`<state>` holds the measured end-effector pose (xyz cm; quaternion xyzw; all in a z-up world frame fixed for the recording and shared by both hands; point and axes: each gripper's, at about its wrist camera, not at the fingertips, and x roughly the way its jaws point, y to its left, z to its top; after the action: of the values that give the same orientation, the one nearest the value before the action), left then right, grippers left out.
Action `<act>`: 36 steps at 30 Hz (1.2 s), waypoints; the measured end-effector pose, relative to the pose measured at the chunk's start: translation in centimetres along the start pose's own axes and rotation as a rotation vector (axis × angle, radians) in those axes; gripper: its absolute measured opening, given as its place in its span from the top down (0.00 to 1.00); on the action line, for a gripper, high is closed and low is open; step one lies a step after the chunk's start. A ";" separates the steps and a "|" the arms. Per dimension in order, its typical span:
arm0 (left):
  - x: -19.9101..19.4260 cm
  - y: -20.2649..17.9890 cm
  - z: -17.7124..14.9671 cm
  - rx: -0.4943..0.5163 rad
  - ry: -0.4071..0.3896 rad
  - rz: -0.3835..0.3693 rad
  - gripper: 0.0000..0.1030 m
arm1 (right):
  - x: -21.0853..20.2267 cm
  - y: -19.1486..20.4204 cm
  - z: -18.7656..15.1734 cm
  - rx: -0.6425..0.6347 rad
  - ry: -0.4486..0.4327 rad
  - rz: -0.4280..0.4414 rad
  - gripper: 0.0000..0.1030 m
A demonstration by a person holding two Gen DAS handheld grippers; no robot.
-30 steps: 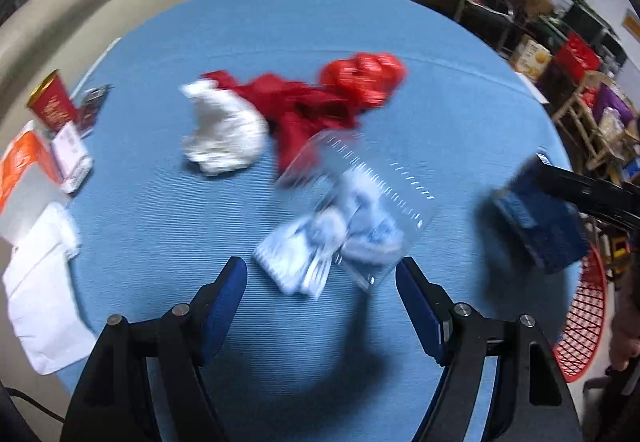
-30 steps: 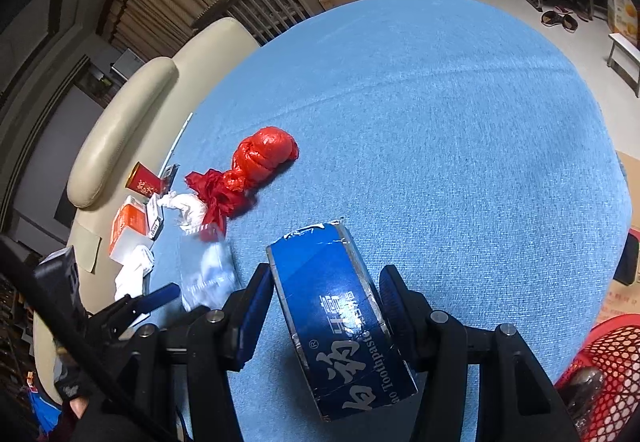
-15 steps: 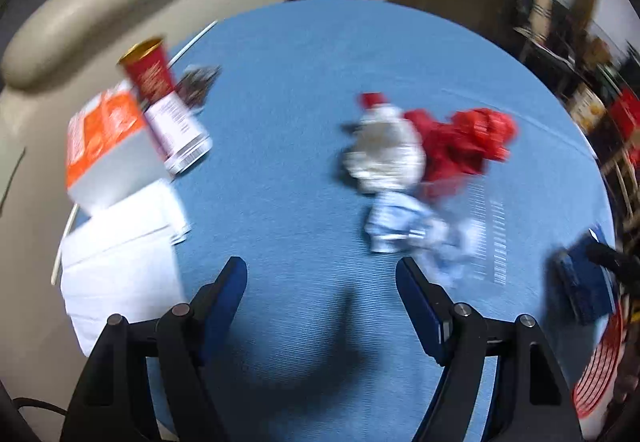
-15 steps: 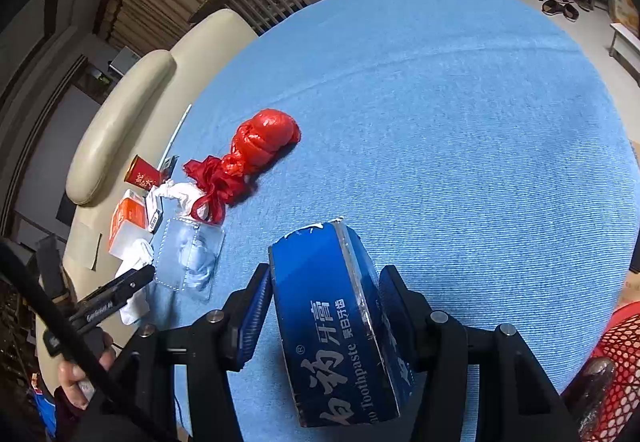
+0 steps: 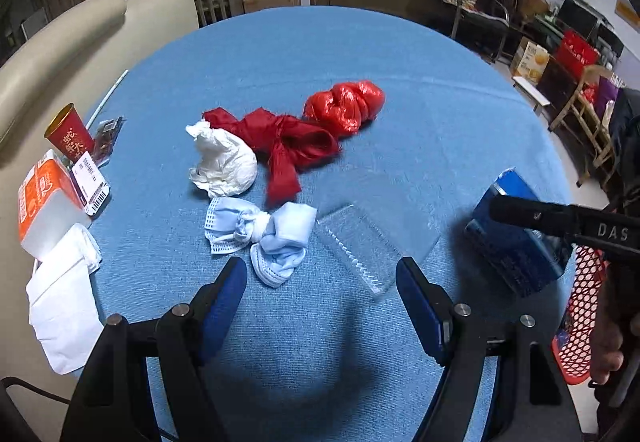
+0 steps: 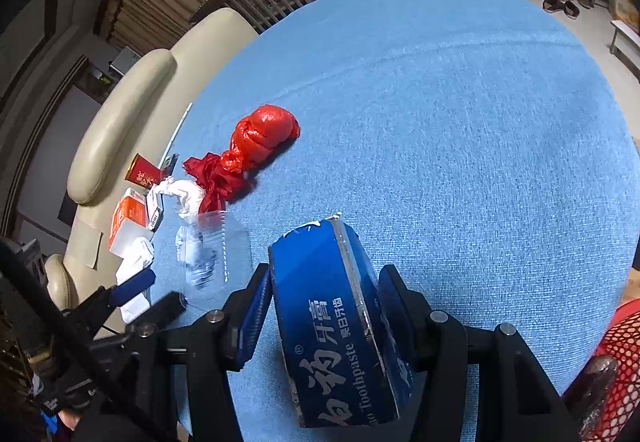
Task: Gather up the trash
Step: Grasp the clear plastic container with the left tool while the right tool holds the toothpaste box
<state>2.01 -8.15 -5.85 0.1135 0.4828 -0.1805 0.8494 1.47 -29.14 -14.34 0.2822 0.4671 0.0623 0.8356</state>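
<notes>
Two wrist views over a round worktop (image 5: 420, 114) covered in blue cloth, during trash collection. The right gripper (image 6: 324, 306) had its jaws clenched on a blue toothpaste box (image 6: 340, 326), pads pressing its two broad faces, the box's long axis running forward along the fingers and its torn end pointing away; in the left wrist view the same toothpaste box (image 5: 516, 234) hung at the worktop's right edge, just beside a red mesh basket (image 5: 580, 306) that stood below that edge. The left gripper (image 5: 320, 290) had its jaws released and empty, hovering above the cloth. Directly ahead of it, between the lines of its two fingers and near their tips, lay a knotted light-blue face mask (image 5: 260, 234), long axis roughly across the jaws' opening, with a clear plastic blister tray (image 5: 356, 246) just to its right, angled toward the right finger. Farther out lay a crumpled white tissue (image 5: 224, 162), a red ribbon (image 5: 292, 146) and a red plastic bag (image 5: 344, 106), bunched together. A red paper cup (image 5: 70, 134) and an orange-and-white pack (image 5: 46, 198) stood at the left rim. By position, the left hand was the nearer to the mask and tray; the right seemed placed to drop the box into the basket.
</notes>
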 end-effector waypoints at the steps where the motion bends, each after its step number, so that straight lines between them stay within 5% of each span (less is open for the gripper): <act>1: 0.2 0.2 0.0 -0.005 0.004 -0.001 0.25 | 0.0 -0.1 0.0 0.004 0.003 -0.001 0.44; 17: -1.2 -0.7 0.7 -0.033 -0.003 -0.122 0.25 | -0.4 -1.0 -0.4 0.019 -0.008 -0.014 0.44; 27: 1.6 -0.3 0.1 -0.012 0.047 -0.026 0.25 | -0.5 -1.2 -0.5 0.027 -0.004 -0.006 0.44; 36: 1.1 8.6 0.1 -0.144 0.058 0.135 0.25 | -0.3 -1.4 -0.5 0.038 -0.003 0.006 0.44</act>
<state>6.22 -0.55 -6.60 0.0896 0.5104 -0.0840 0.8511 0.69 -30.20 -15.09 0.2995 0.4662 0.0558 0.8306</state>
